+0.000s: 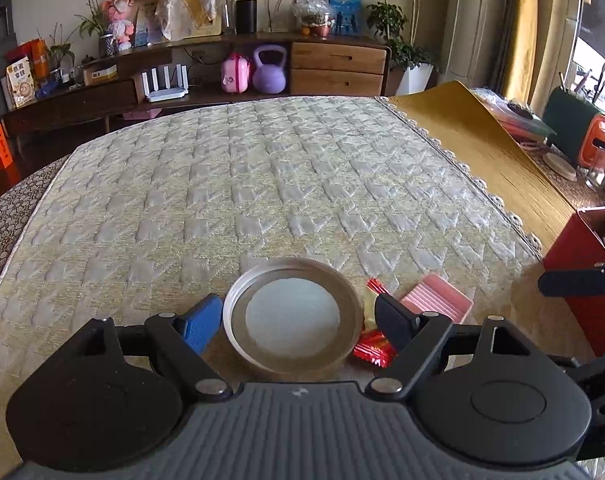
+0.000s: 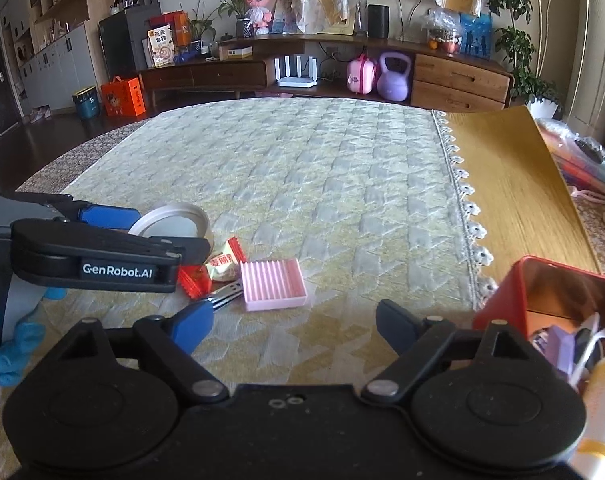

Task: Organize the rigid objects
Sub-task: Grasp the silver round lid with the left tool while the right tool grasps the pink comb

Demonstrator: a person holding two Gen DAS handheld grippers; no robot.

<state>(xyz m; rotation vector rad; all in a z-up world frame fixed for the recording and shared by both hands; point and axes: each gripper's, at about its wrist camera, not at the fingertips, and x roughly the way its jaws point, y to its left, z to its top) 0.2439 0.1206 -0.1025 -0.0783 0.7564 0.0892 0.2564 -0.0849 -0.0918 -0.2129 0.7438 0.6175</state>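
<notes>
Straddling a round metal lid [image 1: 293,316], the left gripper [image 1: 298,320] is holding its jaws wide, one finger on each side of the rim; whether the pads are pressing on the rim I cannot tell. The lid is lying inside-up on the quilted cream cloth [image 1: 242,184] that is covering the table. Just right of the lid, candies in red and yellow wrappers [image 1: 372,350] are lying partly under the left gripper's dark finger, and a pink ribbed tray [image 1: 438,300] is sitting beside them.

From the right wrist view, the right gripper [image 2: 294,330] is hovering with its jaws well apart and nothing between them, only bare cloth. The pink ribbed tray [image 2: 272,284] is lying just ahead of it, flat on the cloth, with a metal fork [image 2: 226,298] poking out at its left edge, tines close to the blue fingertip. The wrapped candies [image 2: 218,268] are resting between the tray and the lid [image 2: 174,224]. The left gripper [image 2: 170,236] is showing at left, held by a hand in a blue glove [image 2: 10,344]. A red open box [image 2: 498,300] holding mixed items is standing at right, off the cloth's lace edge.
</notes>
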